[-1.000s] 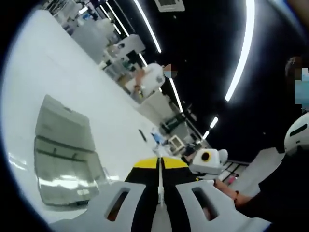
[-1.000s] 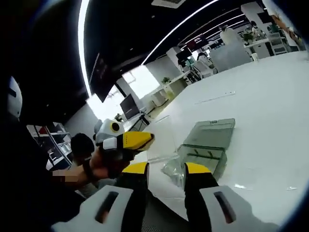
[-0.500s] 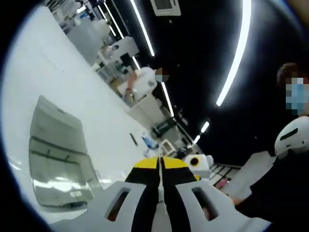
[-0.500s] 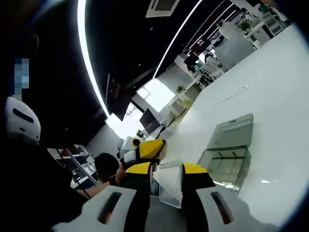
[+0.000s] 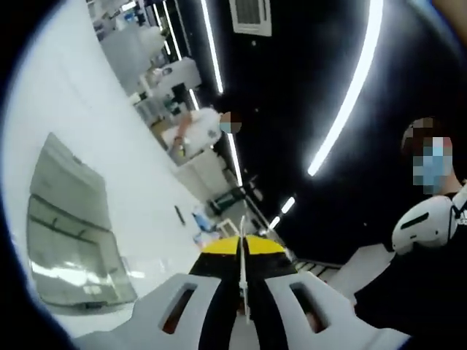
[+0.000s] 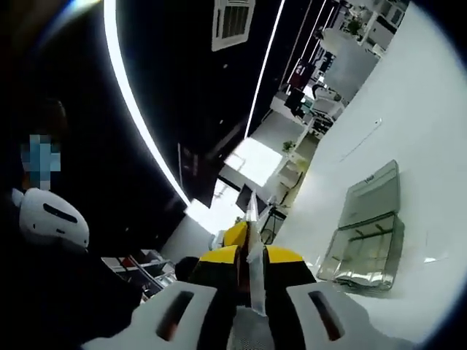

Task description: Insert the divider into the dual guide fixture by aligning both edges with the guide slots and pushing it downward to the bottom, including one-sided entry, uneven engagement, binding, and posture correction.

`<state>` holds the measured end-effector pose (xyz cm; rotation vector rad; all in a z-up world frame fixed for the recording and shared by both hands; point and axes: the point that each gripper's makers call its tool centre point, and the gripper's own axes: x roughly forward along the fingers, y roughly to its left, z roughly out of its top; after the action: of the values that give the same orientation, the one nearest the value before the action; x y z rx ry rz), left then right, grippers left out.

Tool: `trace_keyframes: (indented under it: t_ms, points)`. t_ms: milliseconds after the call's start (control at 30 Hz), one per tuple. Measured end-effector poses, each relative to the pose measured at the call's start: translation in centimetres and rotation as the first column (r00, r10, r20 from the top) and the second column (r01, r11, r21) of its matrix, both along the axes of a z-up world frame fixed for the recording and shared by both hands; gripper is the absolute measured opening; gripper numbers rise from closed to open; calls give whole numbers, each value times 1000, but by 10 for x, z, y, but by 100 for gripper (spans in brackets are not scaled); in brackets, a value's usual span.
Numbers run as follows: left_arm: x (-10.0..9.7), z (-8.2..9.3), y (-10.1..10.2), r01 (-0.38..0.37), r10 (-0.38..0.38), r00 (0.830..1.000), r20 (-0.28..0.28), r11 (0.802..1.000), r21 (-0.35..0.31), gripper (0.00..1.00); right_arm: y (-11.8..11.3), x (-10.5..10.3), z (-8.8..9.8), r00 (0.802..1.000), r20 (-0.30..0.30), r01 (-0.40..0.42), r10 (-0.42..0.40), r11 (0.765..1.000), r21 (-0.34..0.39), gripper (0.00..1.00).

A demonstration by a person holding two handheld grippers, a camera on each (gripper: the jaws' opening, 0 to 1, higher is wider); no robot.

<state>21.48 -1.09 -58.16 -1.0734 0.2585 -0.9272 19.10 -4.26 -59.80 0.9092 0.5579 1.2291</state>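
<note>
Both grippers clenched on the clear divider point(image 6: 252, 251), seen edge-on between the jaws: left gripper point(image 5: 243, 251), right gripper point(image 6: 250, 257). Divider held up, well apart from the transparent fixture point(image 6: 368, 237) lying on the white tabletop point(image 6: 430, 146) (low-left in the left gripper view, low-right in the right).

The left tool point(image 5: 243, 251) has its jaws closed on the thin clear divider point(image 5: 243, 281), seen edge-on. The right tool point(image 6: 250, 257) clamps the same divider point(image 6: 255, 281), its jaws drawn together. Both tools tilt upward.
</note>
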Motion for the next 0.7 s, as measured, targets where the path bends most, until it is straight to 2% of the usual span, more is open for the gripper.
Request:
trace_keyframes:
  t_ms: [100,167,200,367,533,700]
  points:
    - [-3,3,-2,20,-21,1000,-6,999,-29,0,1,1,0,1000,-9,-2,2,1000,7,5]
    - [-4,11,-2,8,-6,999,43,999,-45,0,3,-1,1,1000,-13,-18,19,1000,19,3]
    - [-5,10,-2,14,-12,1000,25,998,-56,0,3,-1,4,1000,-20,-17,18,999,34,4]
    - [-2,7,0,9,-9,1000,4,998,-62,0,4,0,5,1000,-13,-12,13,999,34,2]
    - [-2,9,2,15,-14,1000,4,997,-78,0,4,2,6,1000,-10,-2,2,999,39,5]
    - [-2,8,3,16,-16,1000,5,997,-73,0,3,1,7,1000,-17,-13,14,999,46,2]
